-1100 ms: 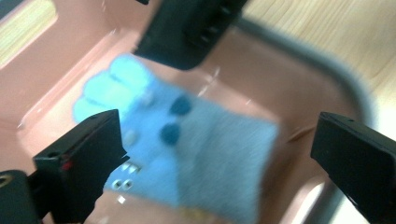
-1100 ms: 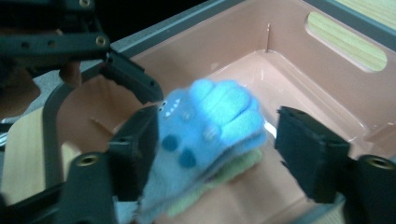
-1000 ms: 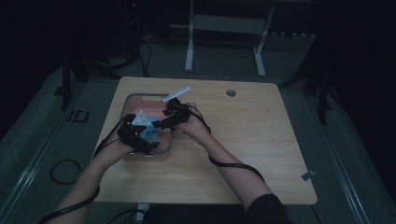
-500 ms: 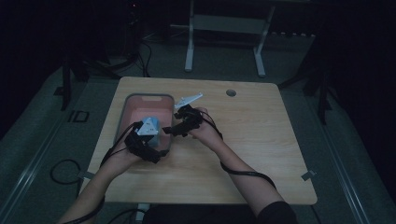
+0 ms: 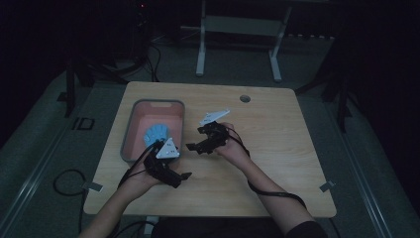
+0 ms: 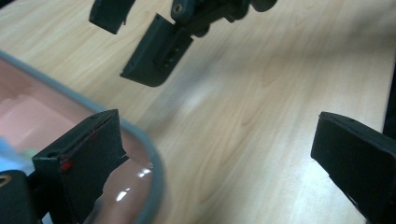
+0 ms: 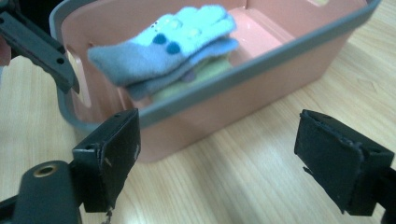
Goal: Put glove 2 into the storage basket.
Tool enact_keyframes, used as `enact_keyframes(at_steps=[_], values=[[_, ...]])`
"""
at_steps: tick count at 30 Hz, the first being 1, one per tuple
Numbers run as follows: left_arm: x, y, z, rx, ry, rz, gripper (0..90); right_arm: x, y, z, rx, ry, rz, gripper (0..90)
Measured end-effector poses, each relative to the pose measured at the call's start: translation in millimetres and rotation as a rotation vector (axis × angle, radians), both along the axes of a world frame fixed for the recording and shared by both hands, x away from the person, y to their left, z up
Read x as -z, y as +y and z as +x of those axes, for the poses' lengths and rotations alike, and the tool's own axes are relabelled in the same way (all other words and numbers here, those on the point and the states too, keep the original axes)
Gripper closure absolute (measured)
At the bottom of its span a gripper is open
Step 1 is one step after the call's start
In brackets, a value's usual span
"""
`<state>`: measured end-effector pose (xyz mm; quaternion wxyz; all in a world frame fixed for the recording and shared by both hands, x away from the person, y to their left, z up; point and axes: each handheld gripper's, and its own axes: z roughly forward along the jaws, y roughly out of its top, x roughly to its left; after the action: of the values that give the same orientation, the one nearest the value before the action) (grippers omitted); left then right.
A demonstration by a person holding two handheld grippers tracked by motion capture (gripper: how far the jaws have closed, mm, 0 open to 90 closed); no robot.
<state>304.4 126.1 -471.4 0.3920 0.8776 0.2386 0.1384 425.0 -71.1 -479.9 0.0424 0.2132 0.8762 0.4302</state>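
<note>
A pink basket (image 5: 130, 130) with a grey rim stands on the left of the wooden table. Inside it lies a light blue glove (image 5: 155, 133) with dark dots (image 7: 187, 32), on top of a grey-blue one and something pale green. My left gripper (image 5: 182, 176) hovers over the table just off the basket's near right corner, jaws wide (image 6: 217, 172) and empty. My right gripper (image 5: 192, 147) is to the right of the basket, pointing at its side wall (image 7: 243, 93). Its jaws (image 7: 219, 163) have just been opening and hold nothing.
The basket rim (image 6: 156, 168) lies close by my left jaw. In the left gripper view the right gripper (image 6: 154, 51) hangs just ahead. A round hole (image 5: 244, 98) marks the table's far side. Bare wood stretches to the right. Cables trail off the near edge.
Both hands have drawn back out of the basket toward the near right, now over bare table. The gloves stay in the basket.
</note>
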Motion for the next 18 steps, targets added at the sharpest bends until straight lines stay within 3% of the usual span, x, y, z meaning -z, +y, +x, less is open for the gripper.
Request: enact_keyframes(at_steps=[9, 18], values=[[13.0, -16.9, -10.4, 0.047, 0.004, -0.002, 2.1, 10.3, -14.5, -10.7, -0.002, 0.004, -0.012, 14.5], [30.7, -32.2, -18.0, 0.077, 0.026, -0.015, 2.1, 29.3, -31.0, -17.0, 0.046, 0.037, 0.000, 14.8]])
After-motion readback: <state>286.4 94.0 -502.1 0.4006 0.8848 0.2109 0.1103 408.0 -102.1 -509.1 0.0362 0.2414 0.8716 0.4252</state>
